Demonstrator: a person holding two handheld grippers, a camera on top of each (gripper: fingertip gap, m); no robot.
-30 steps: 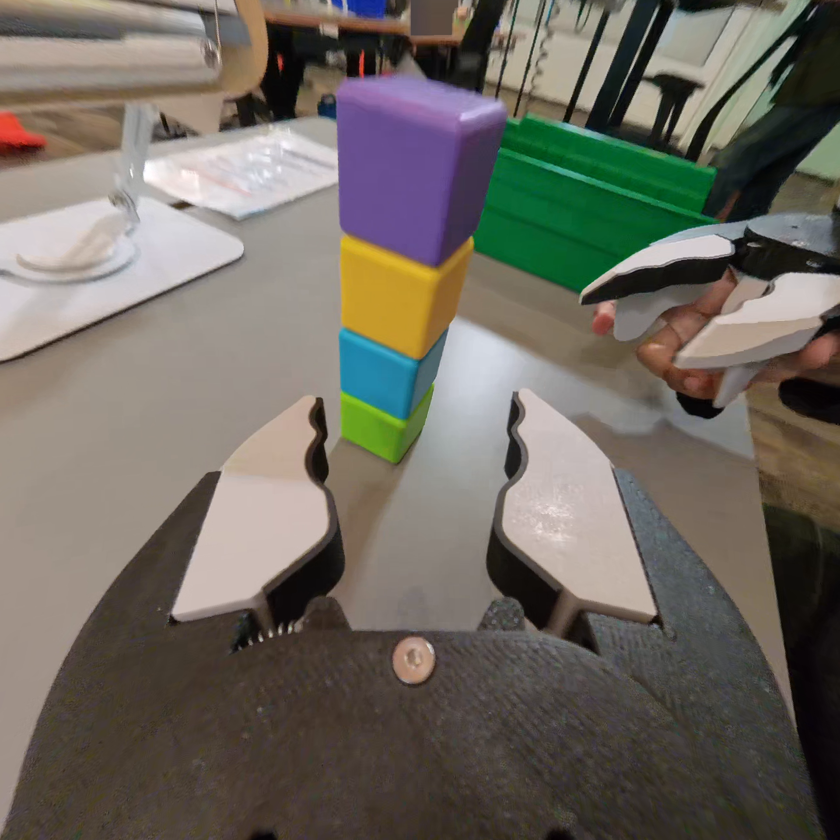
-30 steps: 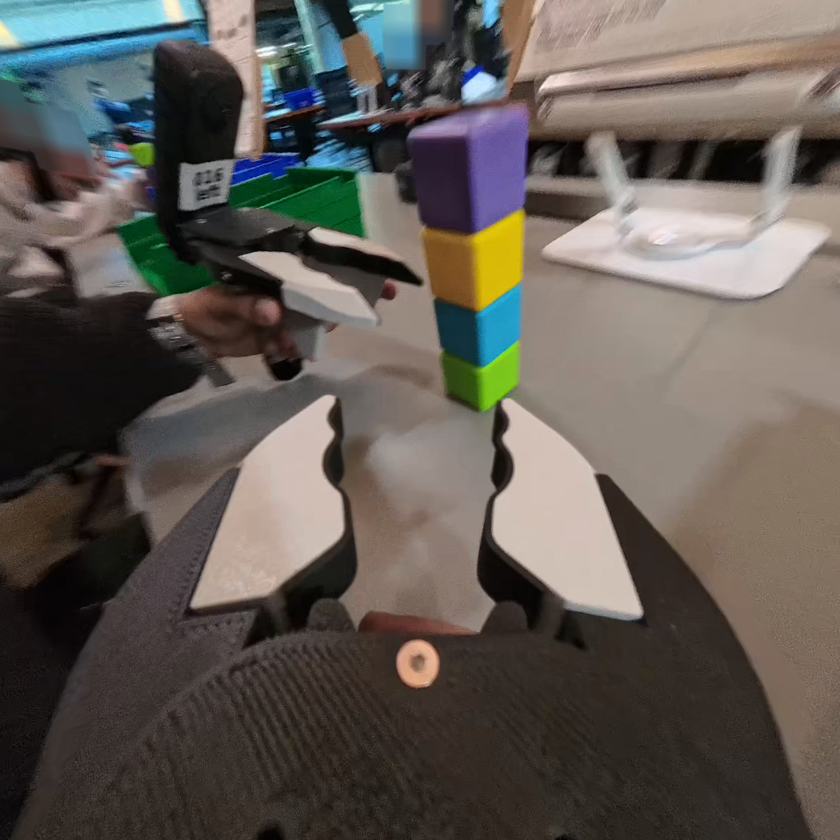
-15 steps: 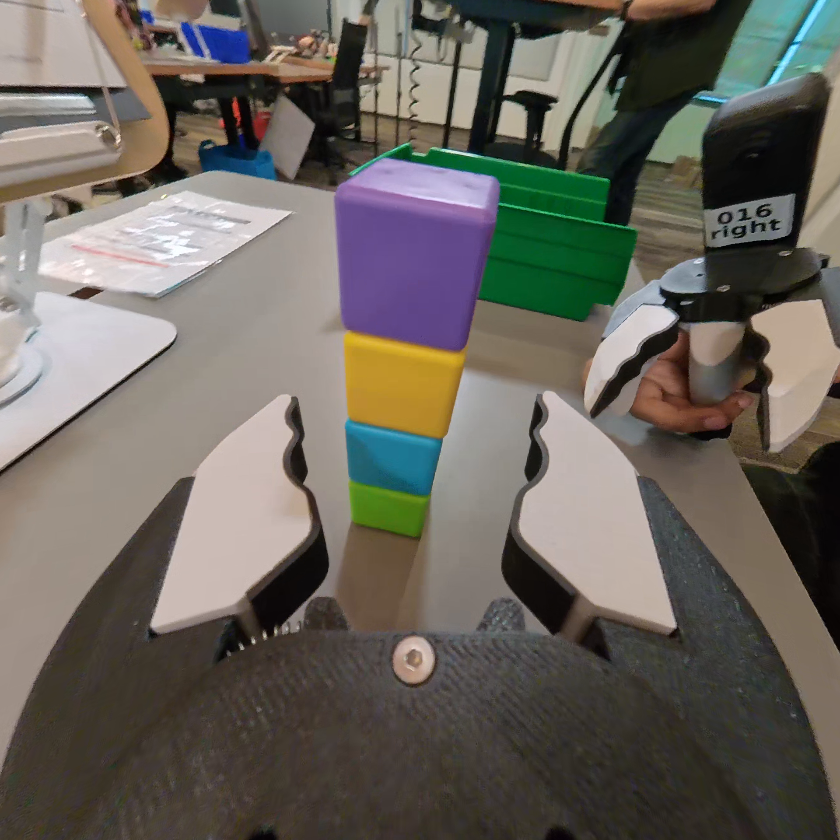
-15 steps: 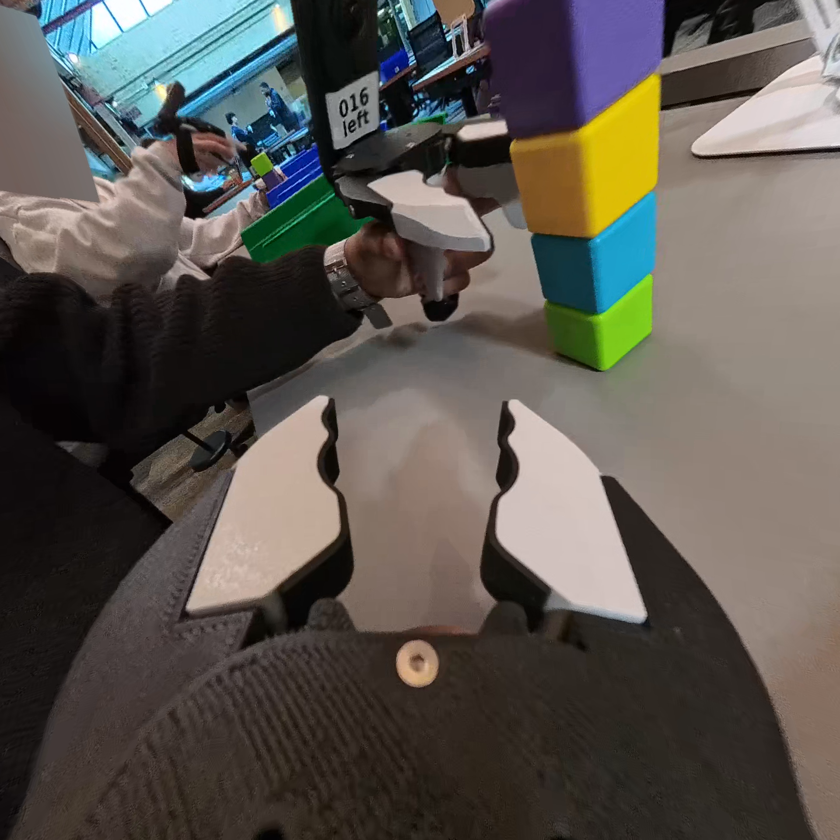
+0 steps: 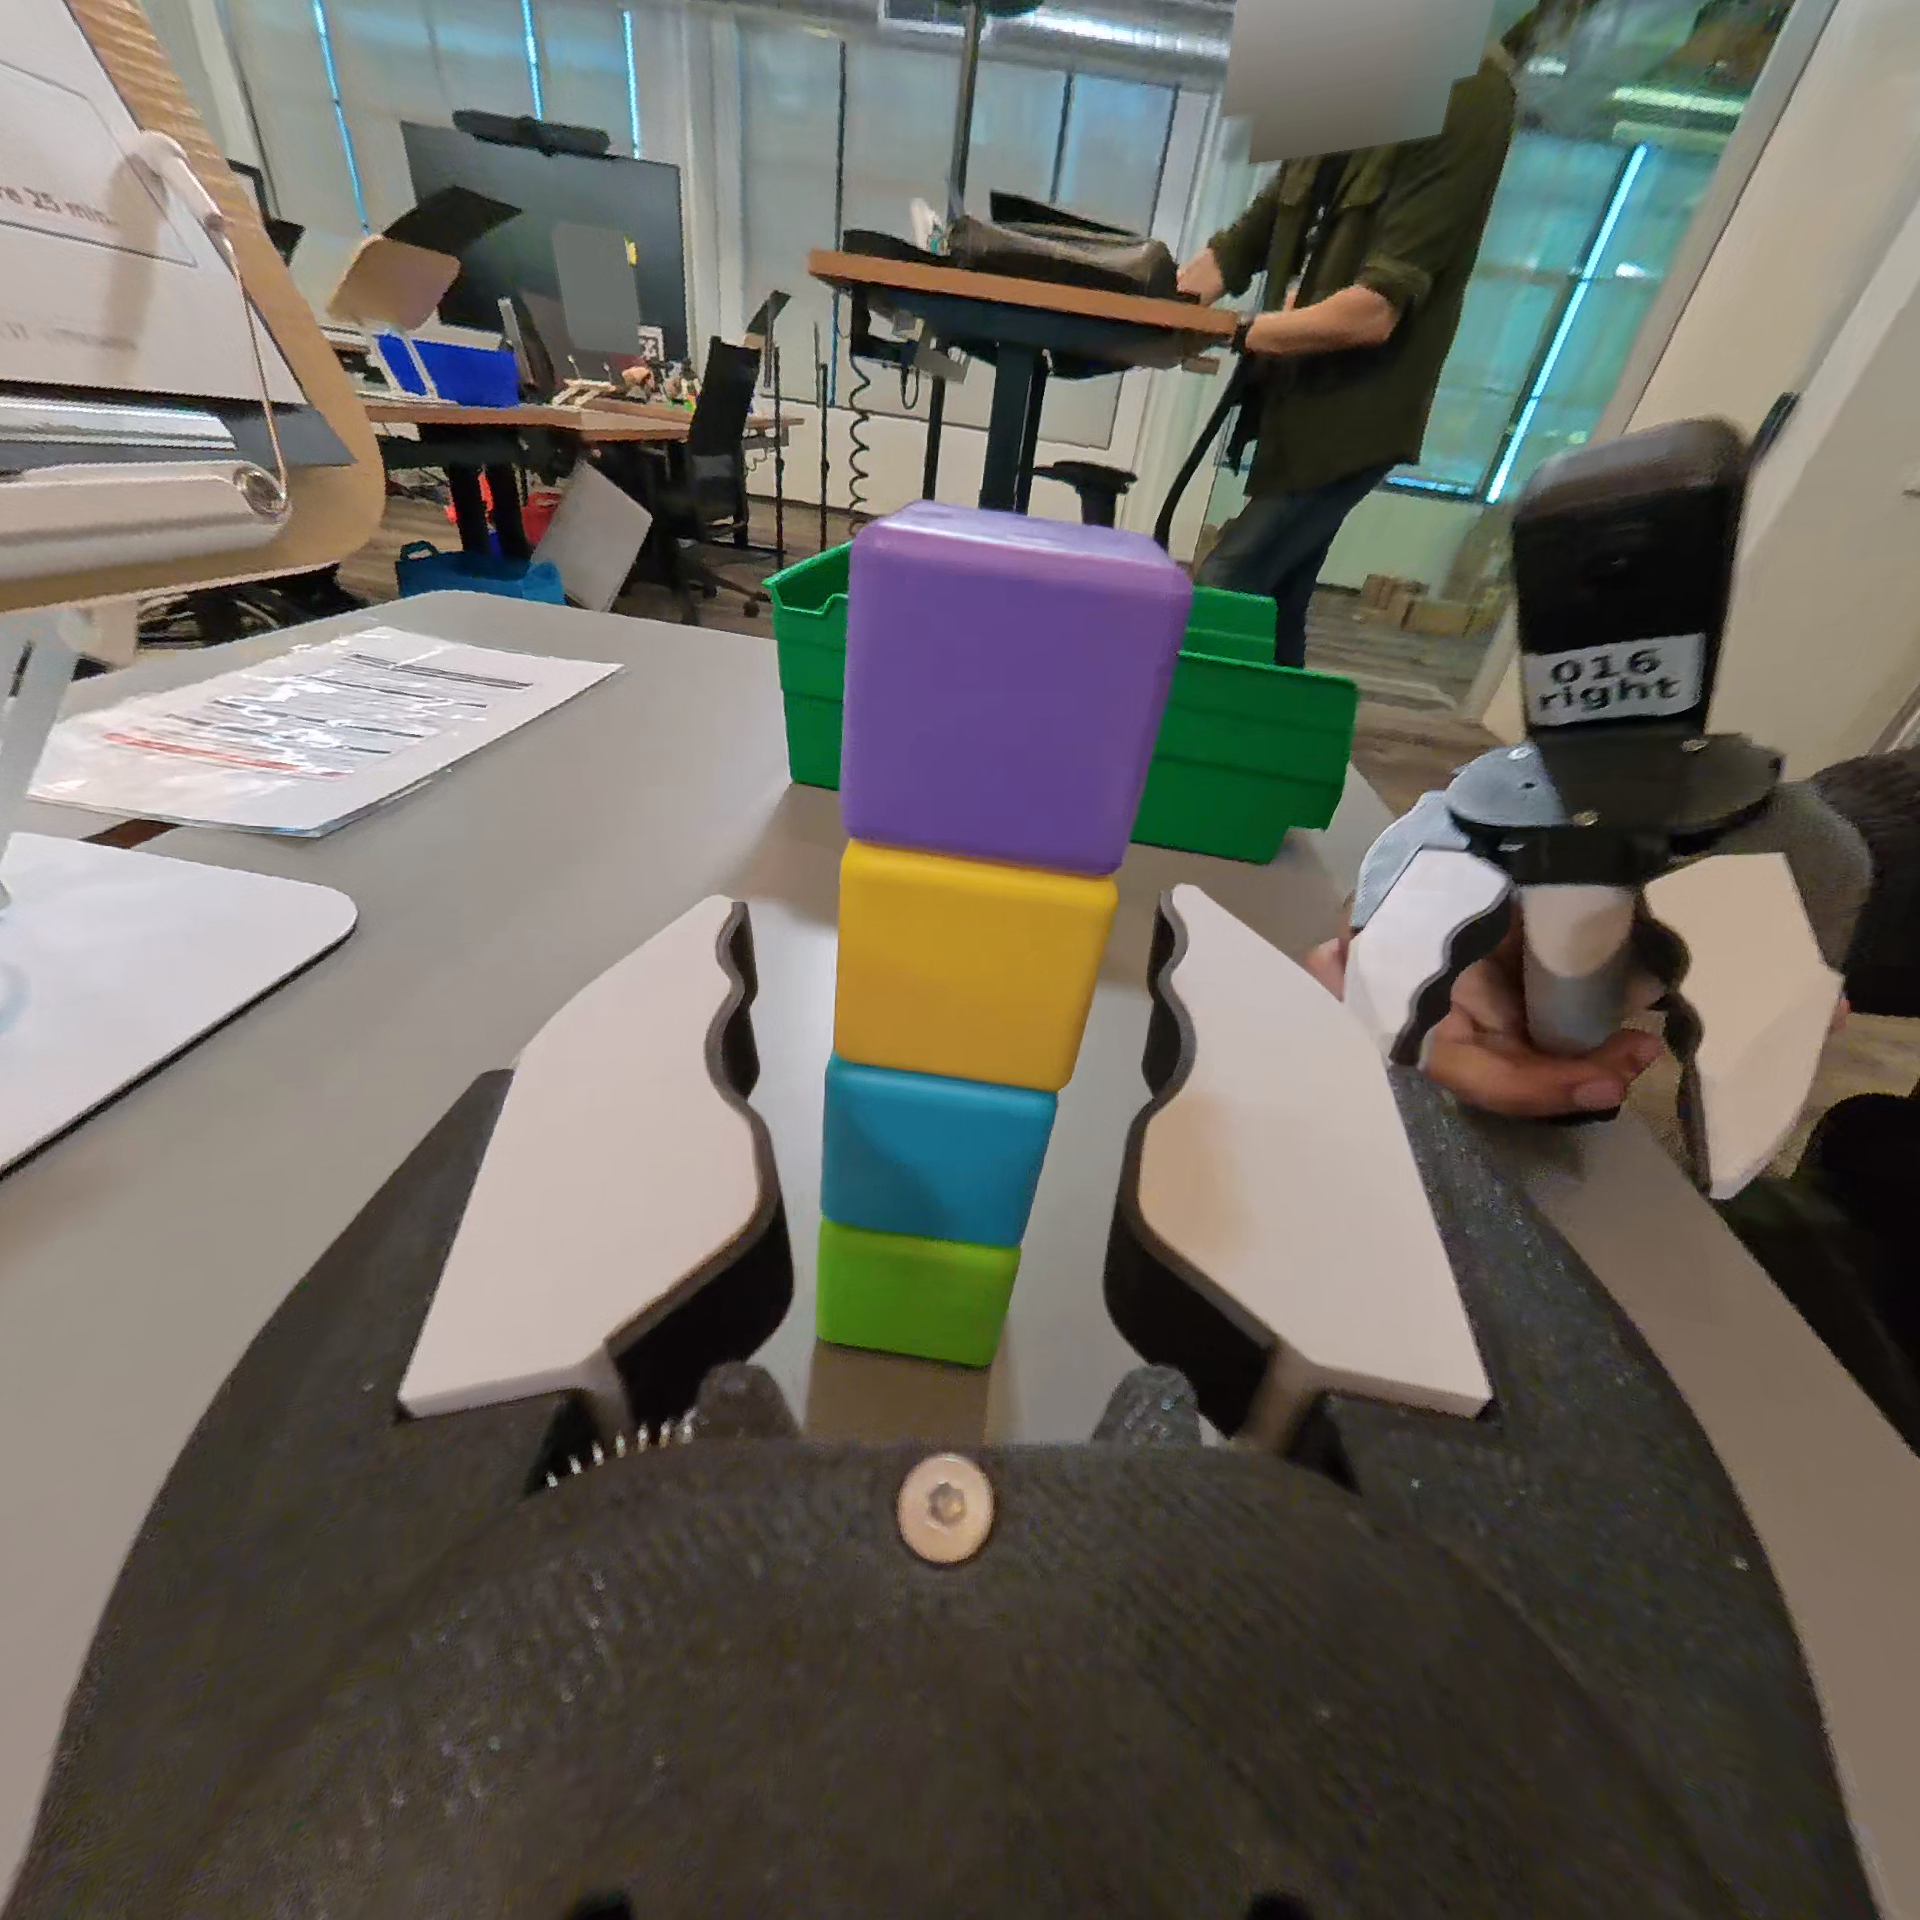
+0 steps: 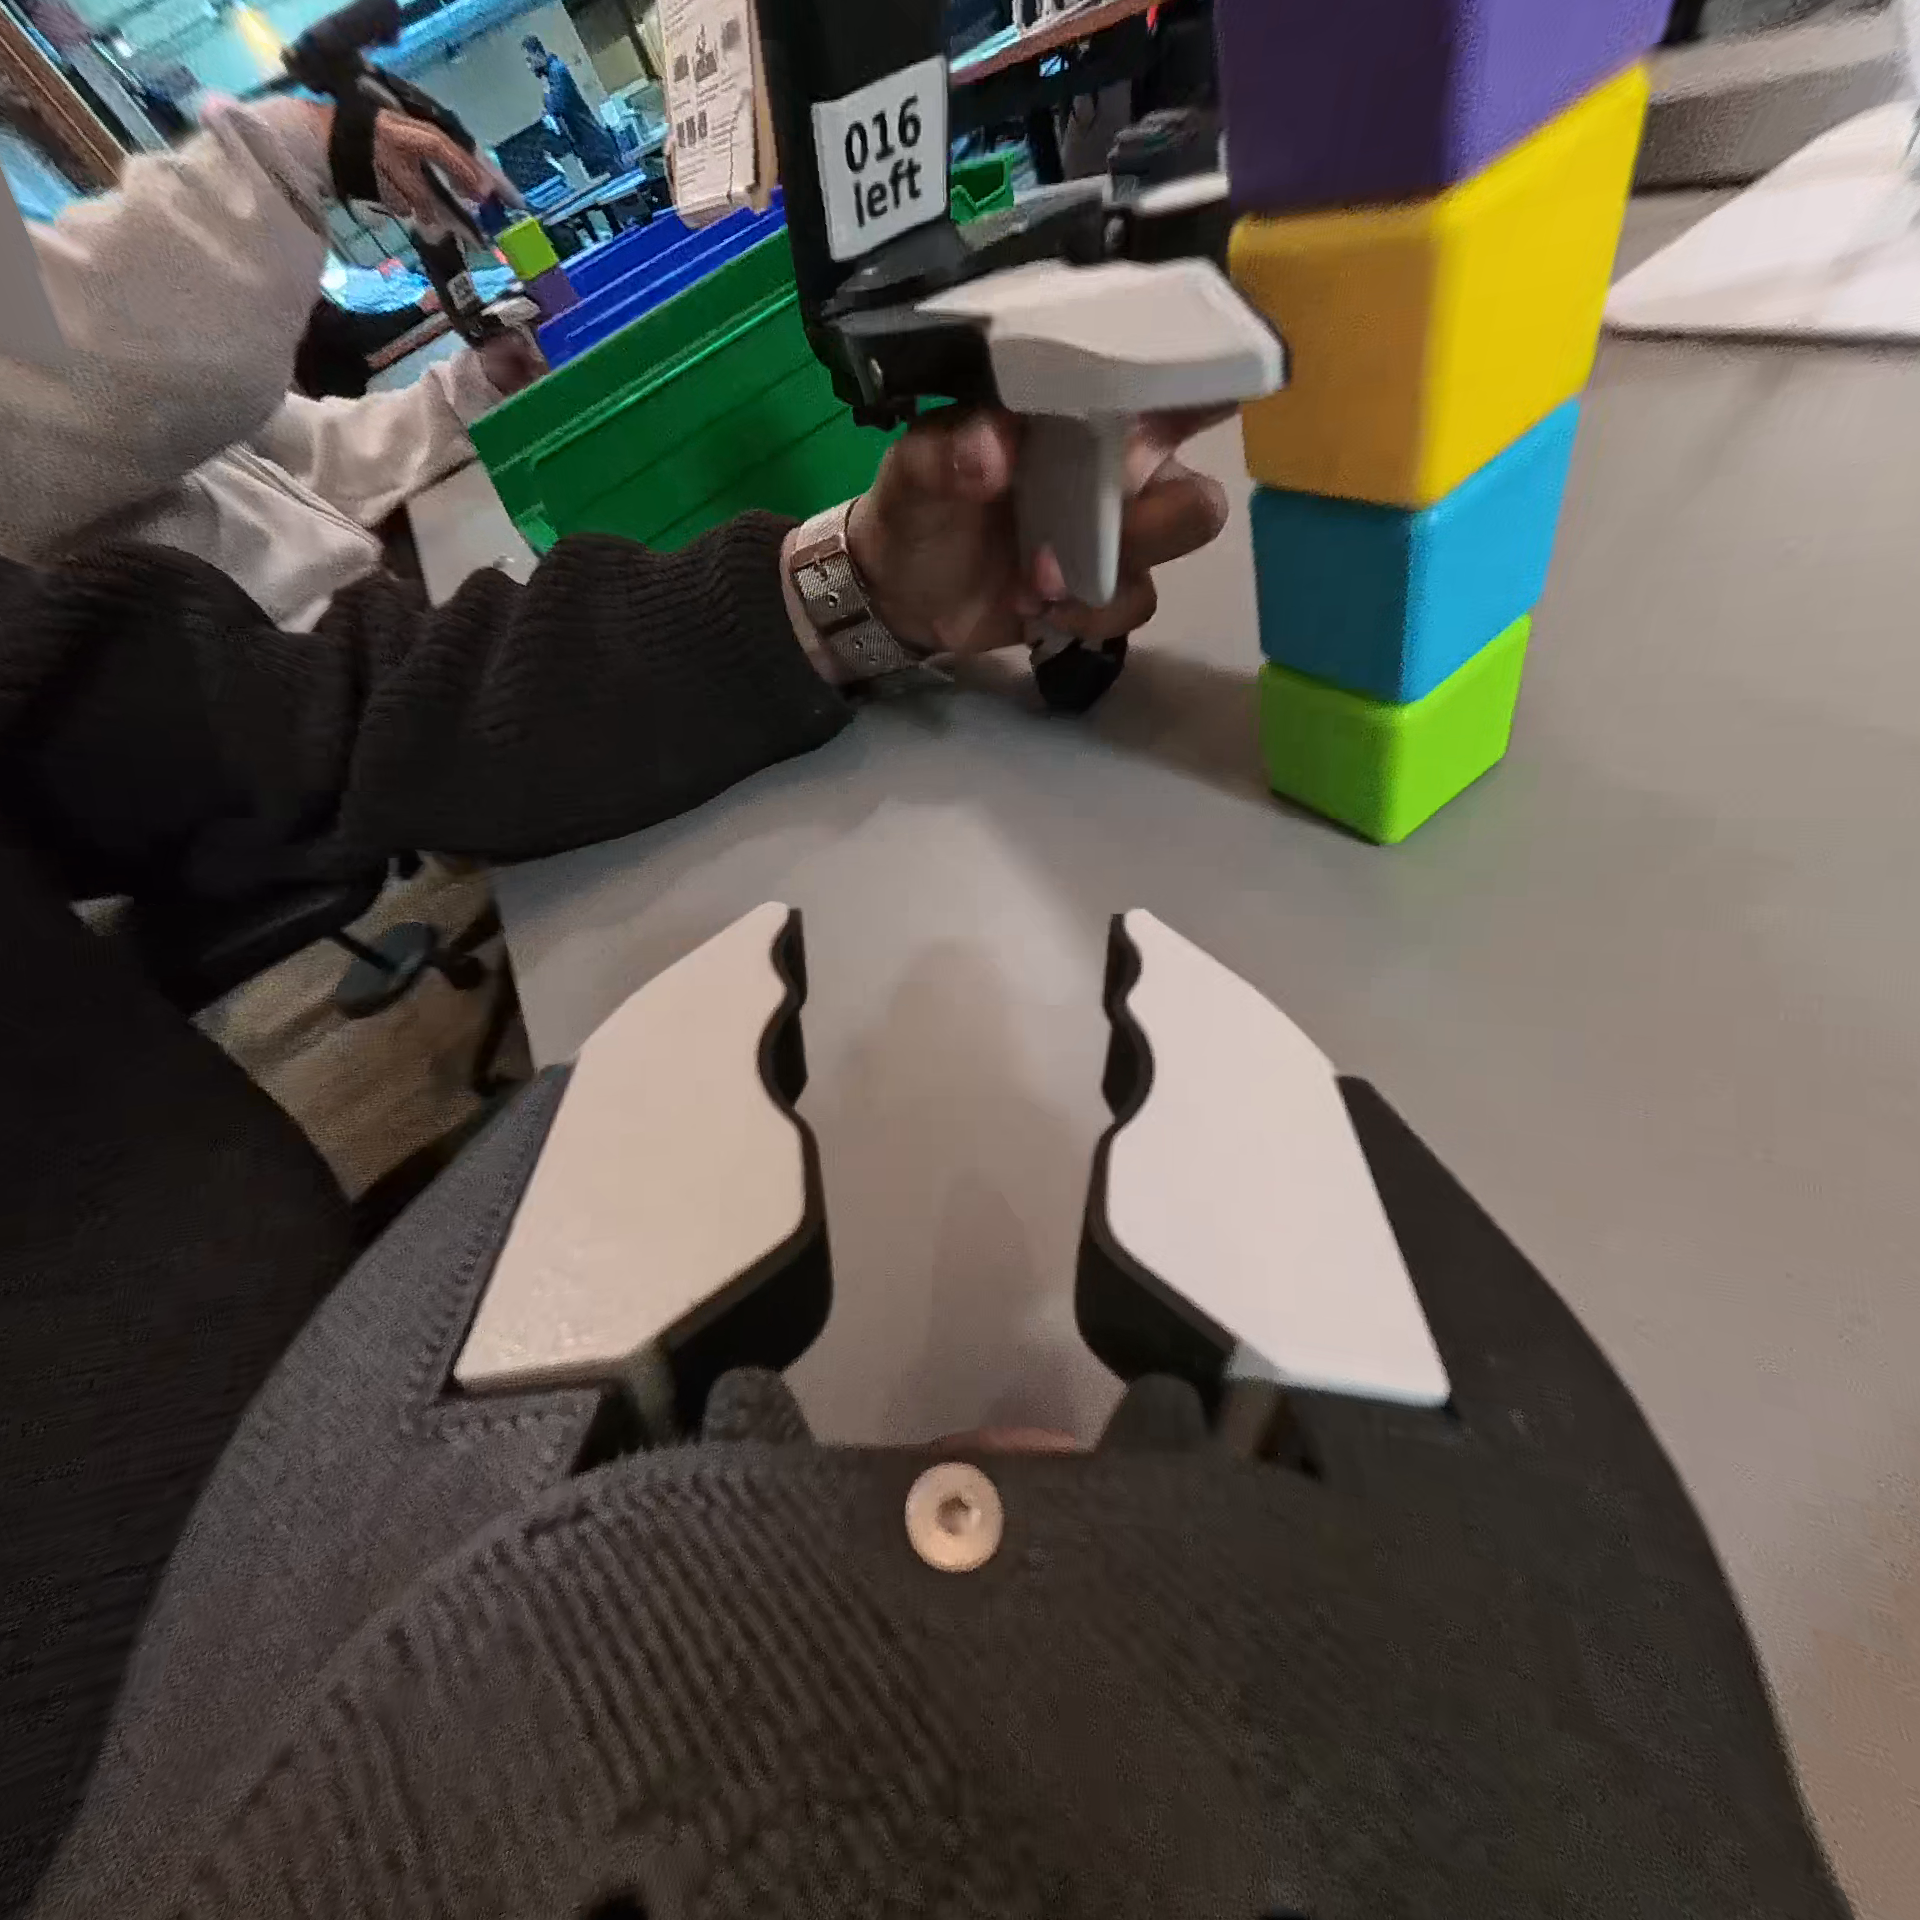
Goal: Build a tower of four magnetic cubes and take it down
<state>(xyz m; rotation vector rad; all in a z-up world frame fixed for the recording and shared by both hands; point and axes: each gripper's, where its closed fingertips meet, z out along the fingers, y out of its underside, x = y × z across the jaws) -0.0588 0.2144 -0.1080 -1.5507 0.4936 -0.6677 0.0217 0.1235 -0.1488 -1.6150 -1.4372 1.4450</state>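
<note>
Grey tabletop [image 5: 582, 831] in an open office carries a tower of 4 cubes, stacked straight: green cube [image 5: 914, 1294] at the bottom on the table, blue cube [image 5: 935, 1148] on it, yellow cube [image 5: 971, 961] next, purple cube [image 5: 1008, 686] on top. Each cube sits flush on the one below.

Left gripper [image 5: 951, 940] is held level with the yellow cube, its jaws spread wide, one white finger on each side of the tower. A gap shows on both sides, so neither finger touches a cube. In the right wrist view the same gripper [image 6: 1174, 301] reaches the tower at the height of the yellow cube [image 6: 1423, 301], held by a hand [image 6: 987, 530] in a dark sleeve.

Right gripper [image 6: 951, 961] hovers low over bare table with its jaws apart and nothing between them, well apart from the tower, which stands ahead and to its right.

Behind the tower lies a green bin [image 5: 1236, 748]. To the left rest a laminated sheet [image 5: 312, 717] and a white stand base [image 5: 156, 966]. 1 person [image 5: 1340, 343] stands at a raised desk [image 5: 1018, 296] farther back.
</note>
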